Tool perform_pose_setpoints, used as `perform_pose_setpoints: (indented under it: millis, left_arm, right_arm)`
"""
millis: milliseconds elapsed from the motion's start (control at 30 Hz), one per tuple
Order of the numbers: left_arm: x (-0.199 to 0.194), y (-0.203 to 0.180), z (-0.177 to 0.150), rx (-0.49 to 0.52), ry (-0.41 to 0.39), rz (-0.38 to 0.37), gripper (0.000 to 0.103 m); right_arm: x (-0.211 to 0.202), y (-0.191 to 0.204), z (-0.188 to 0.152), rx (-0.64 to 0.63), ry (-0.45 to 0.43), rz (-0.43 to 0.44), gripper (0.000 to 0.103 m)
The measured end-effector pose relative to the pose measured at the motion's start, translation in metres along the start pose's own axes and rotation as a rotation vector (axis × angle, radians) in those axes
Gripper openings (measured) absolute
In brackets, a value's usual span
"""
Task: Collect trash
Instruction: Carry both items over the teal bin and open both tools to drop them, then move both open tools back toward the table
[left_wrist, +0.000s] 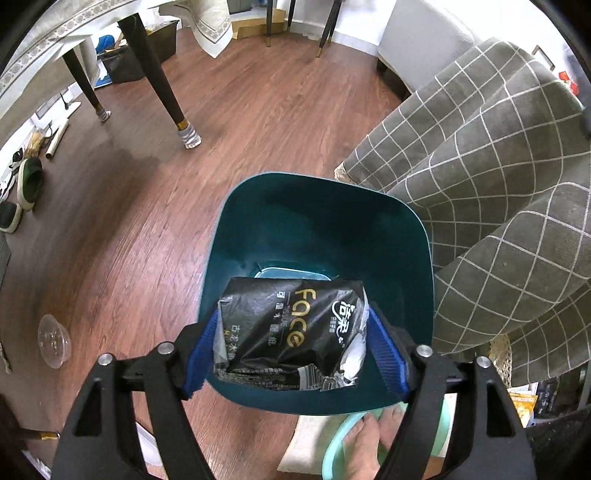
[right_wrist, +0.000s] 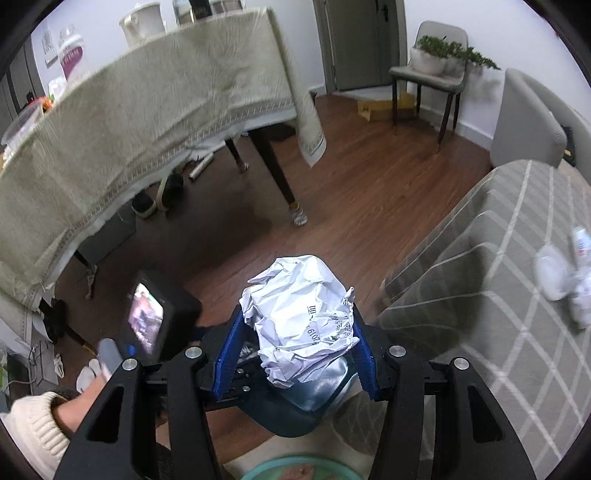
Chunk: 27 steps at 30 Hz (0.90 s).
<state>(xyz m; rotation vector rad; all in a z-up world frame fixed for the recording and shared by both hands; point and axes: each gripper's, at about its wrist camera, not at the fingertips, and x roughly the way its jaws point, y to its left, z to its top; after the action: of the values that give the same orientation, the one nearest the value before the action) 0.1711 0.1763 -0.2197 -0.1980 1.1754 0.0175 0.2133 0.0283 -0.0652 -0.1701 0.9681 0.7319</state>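
In the left wrist view my left gripper (left_wrist: 295, 343) is shut on a black tissue pack (left_wrist: 291, 332) with gold lettering, held over the open mouth of a teal trash bin (left_wrist: 388, 221) on the wood floor. In the right wrist view my right gripper (right_wrist: 299, 343) is shut on a crumpled white paper ball (right_wrist: 299, 317), held above the bin's rim (right_wrist: 288, 417), which shows just below it. The left gripper's camera body (right_wrist: 159, 314) sits to the left of the paper.
A grey checked sofa cover (left_wrist: 480, 203) lies right of the bin, with white crumpled trash (right_wrist: 557, 277) on it. A clear plastic cup (left_wrist: 53, 341) lies on the floor at left. Table legs (left_wrist: 162, 74), shoes (left_wrist: 29, 181) and a chair (right_wrist: 428, 74) stand farther off. A bare foot (left_wrist: 365, 443) is below the bin.
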Motion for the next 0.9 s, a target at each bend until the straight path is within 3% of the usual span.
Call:
perform_pose_setpoints:
  millis: [100, 267, 600, 900]
  left_arm:
    - [-0.010, 0.004, -0.001, 0.004, -0.029, 0.003, 0.087]
    - [-0.031, 0.019, 0.002, -0.029, -0.089, 0.005, 0.087]
    - [-0.103, 0.022, 0.021, -0.053, -0.307, -0.030, 0.075]
    - [-0.157, 0.016, 0.035, -0.081, -0.447, -0.078, 0.063]
  right_arm:
    - [0.016, 0.005, -0.003, -0.016, 0.035, -0.006, 0.054]
    - [0.036, 0.009, -0.007, -0.025, 0.079, -0.016, 0.054]
    - [0.079, 0.009, -0.025, -0.033, 0.177, -0.013, 0.054]
    - [0.120, 0.008, -0.053, -0.037, 0.263, 0.020, 0.054]
